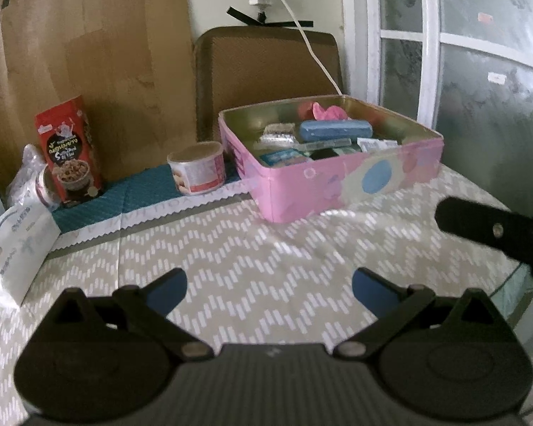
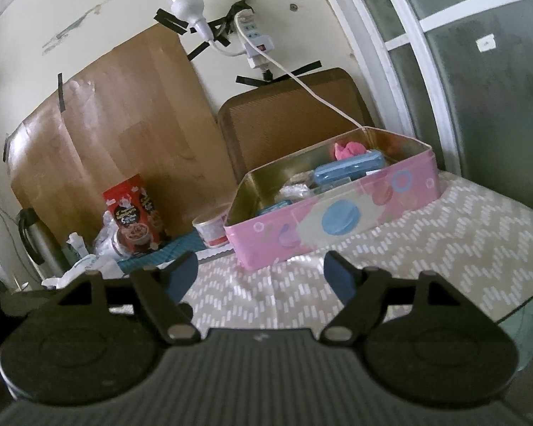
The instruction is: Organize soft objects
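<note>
A pink tin box point(image 1: 337, 191) point(image 2: 355, 213) stands open on the zigzag-patterned tablecloth point(image 1: 248, 255). Inside lie a pink soft piece point(image 1: 328, 110) point(image 2: 348, 149), a blue case point(image 1: 334, 129) point(image 2: 348, 169) and several small packets. My left gripper point(image 1: 269, 287) hovers over the cloth in front of the box, open, nothing between its blue pads. My right gripper point(image 2: 261, 275) stands open and empty just short of the box's near wall; one of its black fingers point(image 1: 494, 230) shows at the right in the left wrist view.
A white cup point(image 1: 198, 168) point(image 2: 213, 229) sits left of the box on a teal mat point(image 1: 131, 195). A red snack box point(image 1: 69, 149) point(image 2: 135, 213), plastic bags and a white paper packet point(image 1: 14, 248) crowd the left. A brown chair back point(image 1: 266, 71) and a glass door point(image 1: 479, 71) stand behind.
</note>
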Available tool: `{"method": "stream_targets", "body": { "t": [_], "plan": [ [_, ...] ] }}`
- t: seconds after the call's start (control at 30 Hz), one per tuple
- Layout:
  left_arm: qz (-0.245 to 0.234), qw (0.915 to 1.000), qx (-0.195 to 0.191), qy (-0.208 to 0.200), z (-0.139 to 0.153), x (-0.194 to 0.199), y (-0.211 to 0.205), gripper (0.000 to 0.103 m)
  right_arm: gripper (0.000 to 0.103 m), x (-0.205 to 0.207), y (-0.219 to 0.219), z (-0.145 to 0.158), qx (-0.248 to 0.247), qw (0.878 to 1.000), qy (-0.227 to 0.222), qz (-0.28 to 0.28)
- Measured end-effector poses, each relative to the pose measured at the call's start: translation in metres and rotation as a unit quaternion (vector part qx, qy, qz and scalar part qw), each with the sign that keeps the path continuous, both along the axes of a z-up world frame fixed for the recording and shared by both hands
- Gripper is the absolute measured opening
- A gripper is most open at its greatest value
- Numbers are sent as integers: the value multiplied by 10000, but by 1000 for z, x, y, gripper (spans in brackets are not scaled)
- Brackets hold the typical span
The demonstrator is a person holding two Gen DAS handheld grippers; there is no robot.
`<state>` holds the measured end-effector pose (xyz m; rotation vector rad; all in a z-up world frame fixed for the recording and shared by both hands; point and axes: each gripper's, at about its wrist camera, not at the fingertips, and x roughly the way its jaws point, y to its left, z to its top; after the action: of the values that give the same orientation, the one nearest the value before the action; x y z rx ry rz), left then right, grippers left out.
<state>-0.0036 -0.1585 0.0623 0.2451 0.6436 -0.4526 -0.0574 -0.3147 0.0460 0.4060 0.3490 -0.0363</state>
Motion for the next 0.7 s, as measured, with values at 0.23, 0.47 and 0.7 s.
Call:
{"method": "stream_targets", "body": {
  "t": [0.23, 0.47, 0.7],
  "plan": [
    [37, 9997, 194, -126, 1, -9, -7, 103, 80, -2, -4, 0, 92, 9999, -40, -109],
    [-48, 9993, 324, -200, 3, -16, -9, 103, 80, -3, -5, -1, 185, 9997, -62, -157],
    [-159, 9994, 307, -40, 1, -20, -10, 103, 80, -5, -6, -3, 235, 9995, -36, -228]
  ]
}}
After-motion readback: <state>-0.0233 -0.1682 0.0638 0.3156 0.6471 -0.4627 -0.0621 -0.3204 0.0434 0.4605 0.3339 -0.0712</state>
